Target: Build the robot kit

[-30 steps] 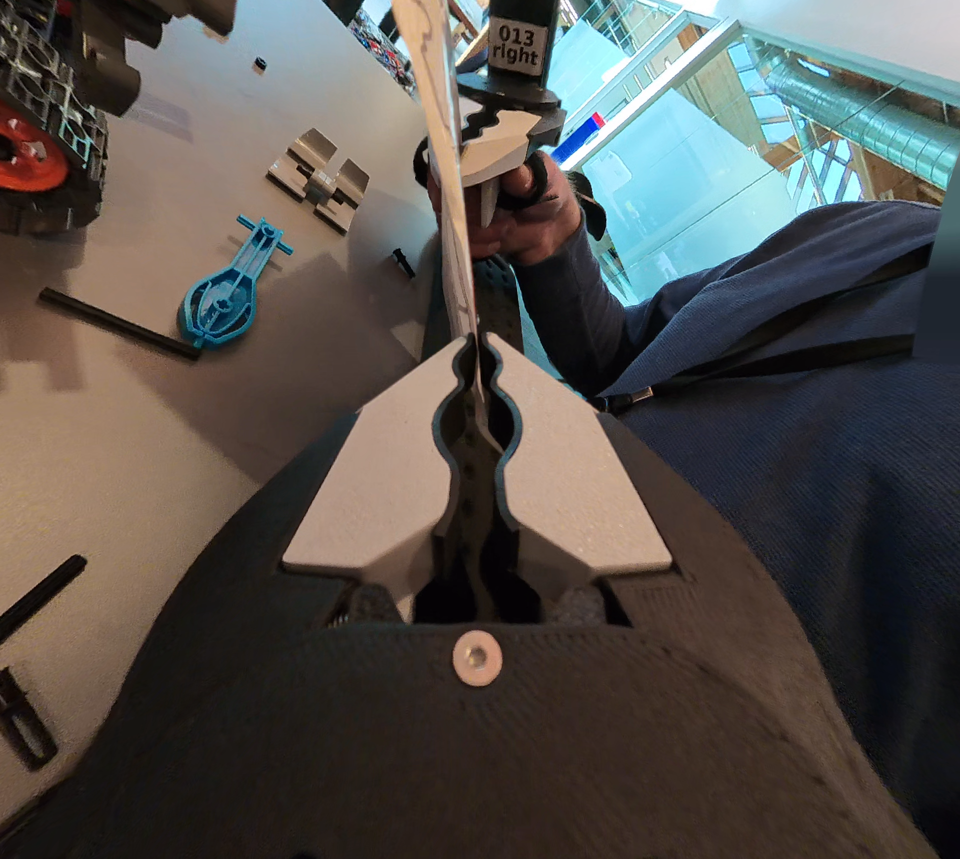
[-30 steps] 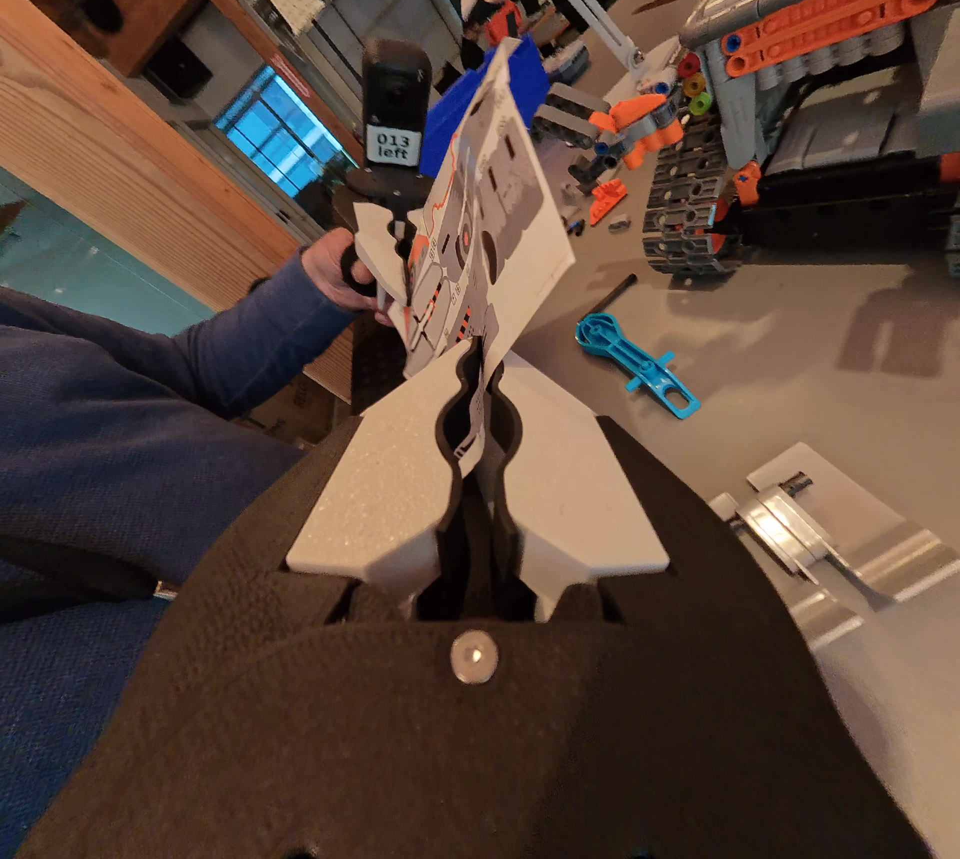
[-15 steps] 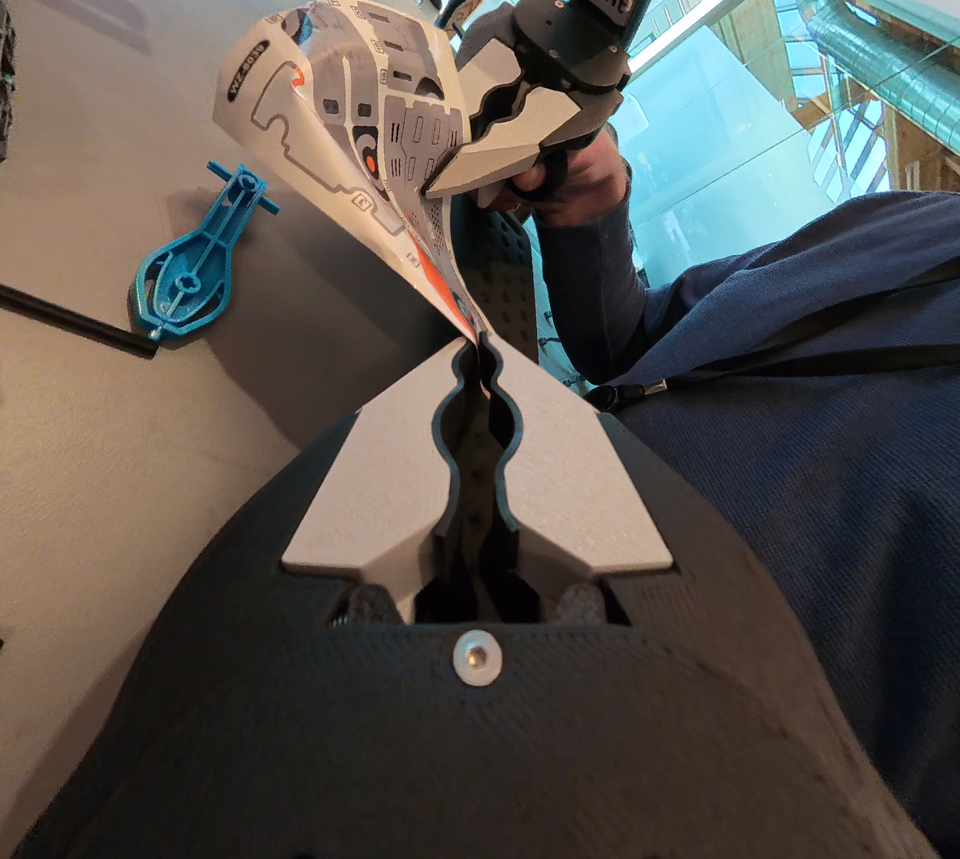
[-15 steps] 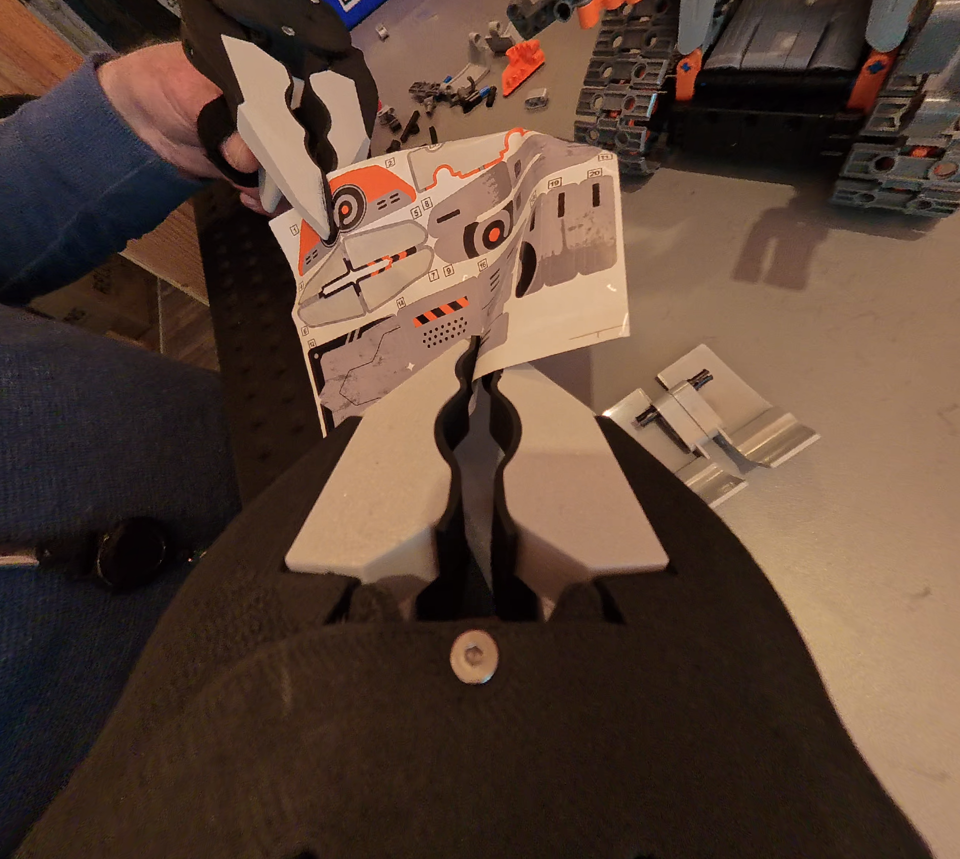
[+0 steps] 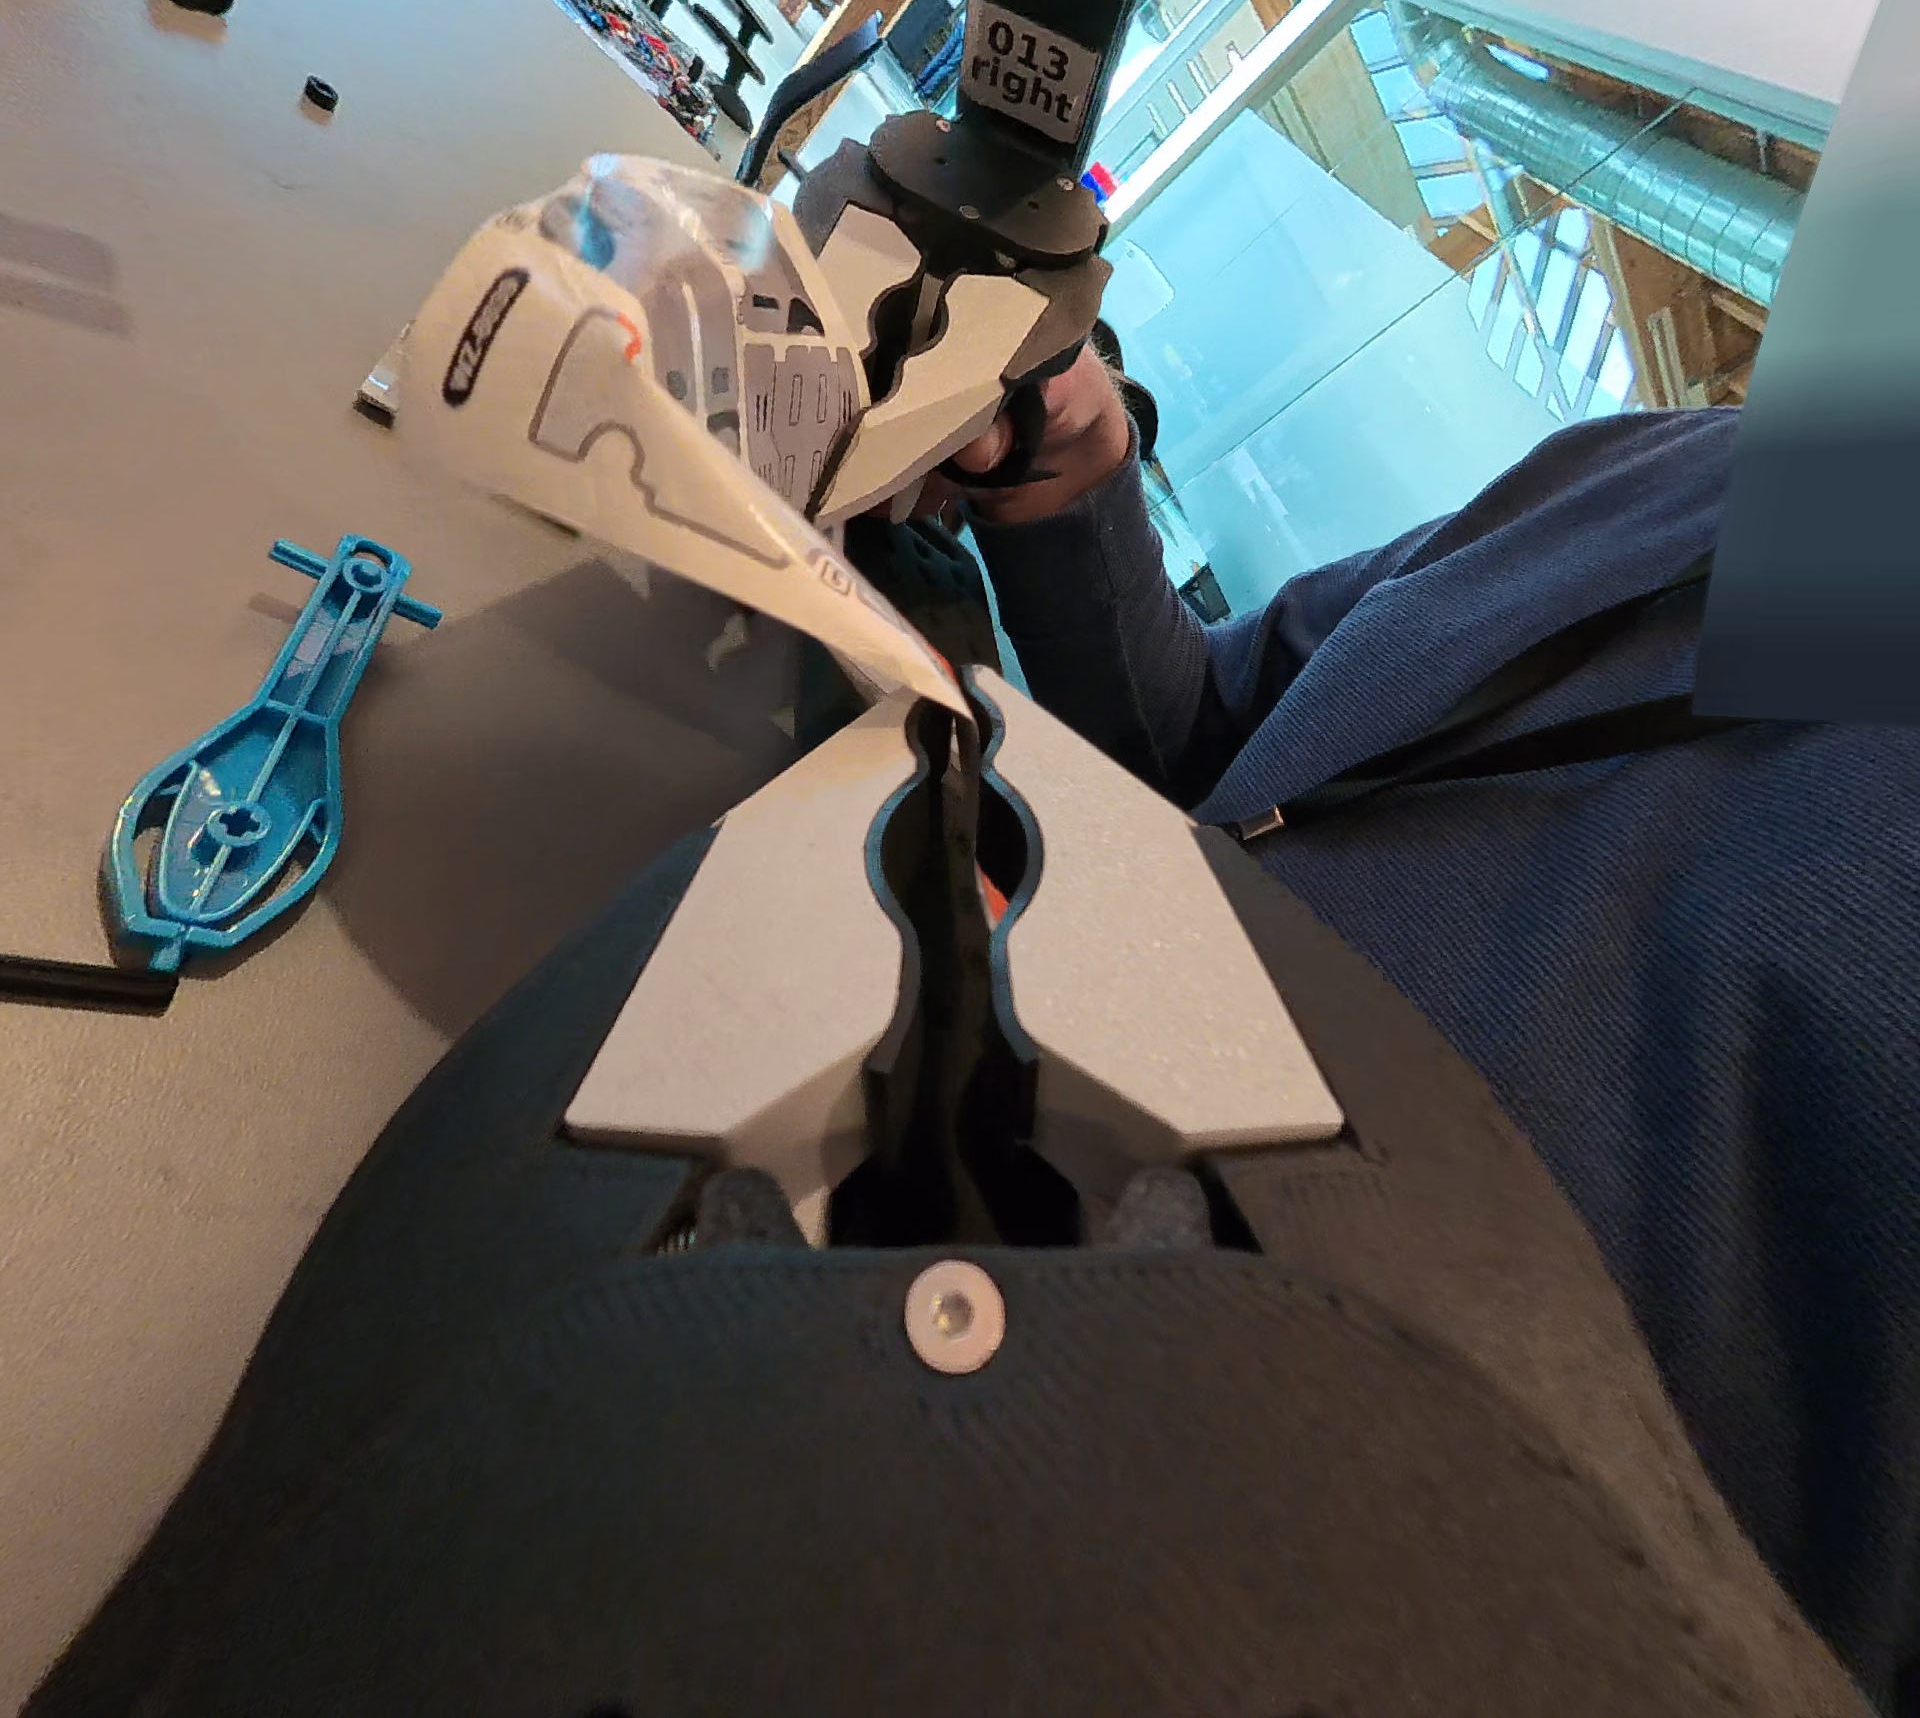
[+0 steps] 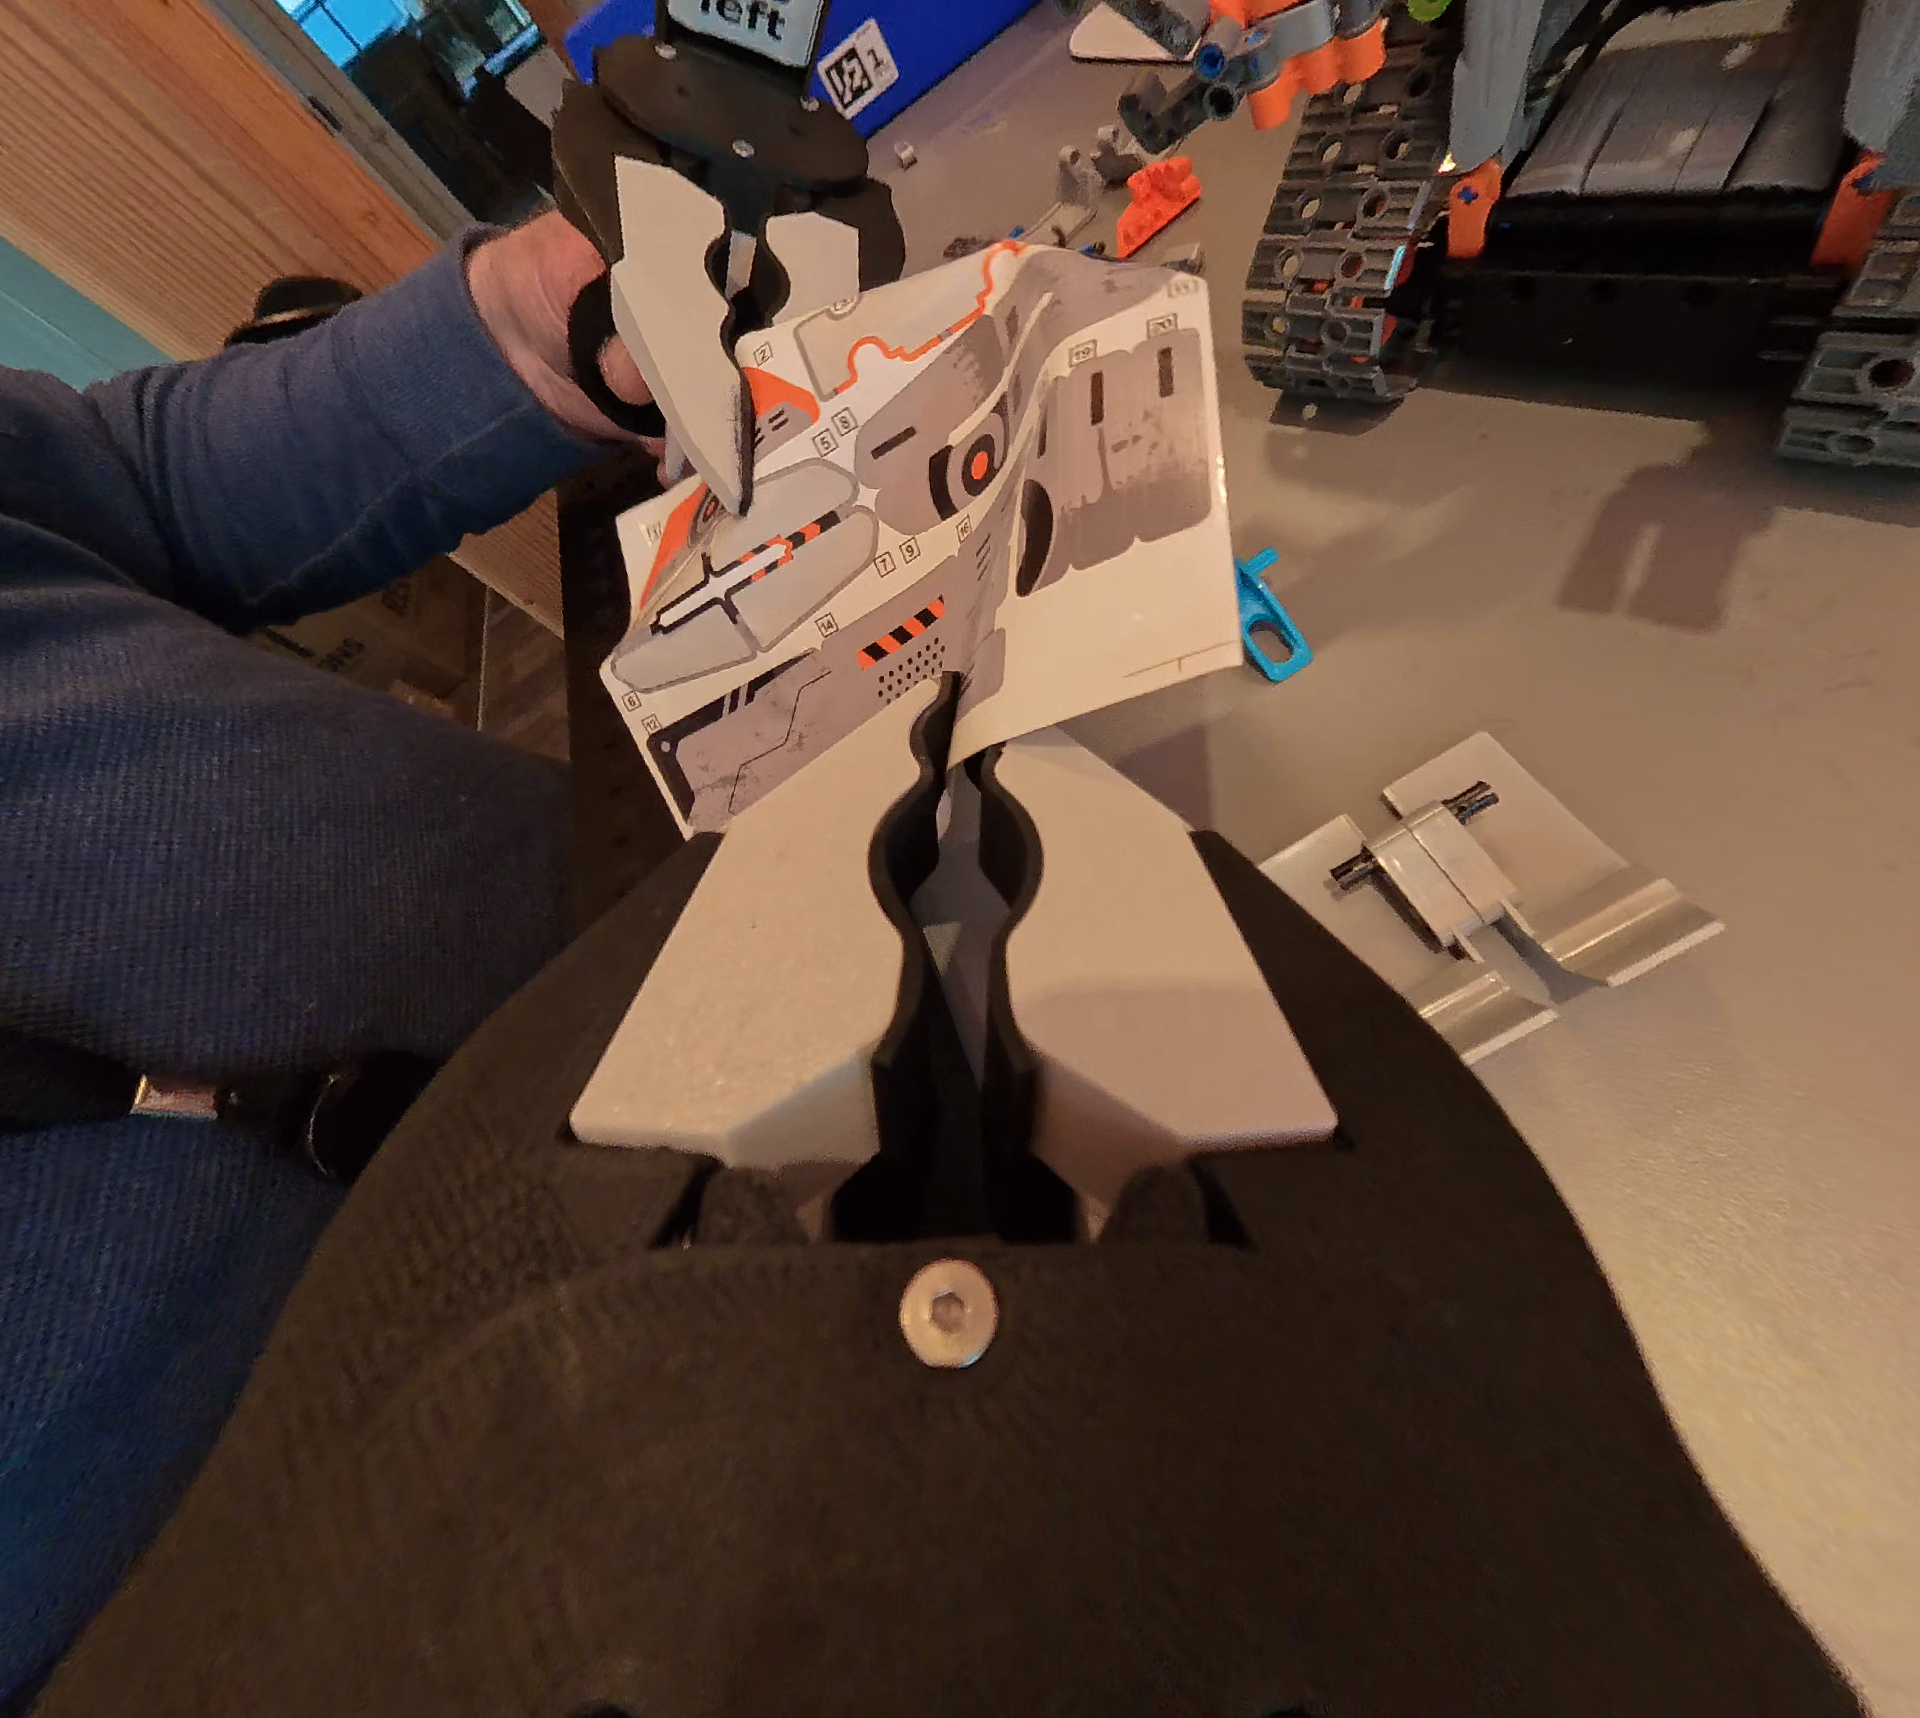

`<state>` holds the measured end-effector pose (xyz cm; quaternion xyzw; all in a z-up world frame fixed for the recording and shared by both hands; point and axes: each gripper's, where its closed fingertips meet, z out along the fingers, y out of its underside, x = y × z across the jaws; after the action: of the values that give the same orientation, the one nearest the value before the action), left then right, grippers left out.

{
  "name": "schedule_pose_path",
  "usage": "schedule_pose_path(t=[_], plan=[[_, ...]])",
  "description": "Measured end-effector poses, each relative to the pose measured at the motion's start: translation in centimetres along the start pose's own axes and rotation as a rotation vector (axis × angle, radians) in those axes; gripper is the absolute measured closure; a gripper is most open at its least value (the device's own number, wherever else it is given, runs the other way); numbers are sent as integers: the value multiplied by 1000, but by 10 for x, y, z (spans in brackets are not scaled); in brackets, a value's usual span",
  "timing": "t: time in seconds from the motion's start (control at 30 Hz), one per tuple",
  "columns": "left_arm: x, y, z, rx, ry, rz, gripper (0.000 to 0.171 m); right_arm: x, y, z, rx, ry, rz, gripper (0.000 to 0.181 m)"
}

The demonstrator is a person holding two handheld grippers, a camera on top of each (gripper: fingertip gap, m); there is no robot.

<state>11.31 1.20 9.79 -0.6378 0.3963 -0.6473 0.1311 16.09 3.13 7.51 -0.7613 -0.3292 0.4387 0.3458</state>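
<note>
Your left gripper (image 5: 961,707) has its fingers pinched tight on one corner of the sticker sheet (image 6: 935,515). Your right gripper (image 6: 961,712) is clamped the same way on the sheet's near edge, tips nearly touching w/ only paper between. Sheet hangs curled between both, above the grey table (image 6: 1558,629). Blue plastic tool (image 5: 234,785) lies on the table nr the left gripper; grey hinged part (image 6: 1475,889) lies just right of the right one.

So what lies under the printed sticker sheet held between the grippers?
Below the sticker sheet: grey tabletop and a blue plastic tool, mostly covered in the right wrist view. Anything else beneath is hidden.
</note>
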Motion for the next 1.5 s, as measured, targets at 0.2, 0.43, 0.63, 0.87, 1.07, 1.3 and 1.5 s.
schedule_pose_path(t=[0.2, 0.43, 0.63, 0.87, 1.07, 1.3, 1.5], plan=[[6, -6, 0, 48, 19, 12, 171, 7, -12, -12, 101, 18, 37, 177], [10, -16, -3, 132, 38, 10, 171, 24, -23, -41, 189, 212, -34, 155], [15, -16, 1, 128, 65, 2, 171, -16, -39, -42, 212, 245, -279, 154], [26, -12, 14, 82, 123, 51, 171, -40, -35, 4, 183, 127, -367, 150], [28, -9, 17, 62, 148, 47, 168, -50, -17, 19, 126, 38, -359, 160], [26, -1, 16, -18, 166, -5, 140, -52, -1, 33, 29, 73, -443, 180], [15, 5, 16, -106, 96, 8, 121, -60, 11, 51, -58, 74, -529, 181]])
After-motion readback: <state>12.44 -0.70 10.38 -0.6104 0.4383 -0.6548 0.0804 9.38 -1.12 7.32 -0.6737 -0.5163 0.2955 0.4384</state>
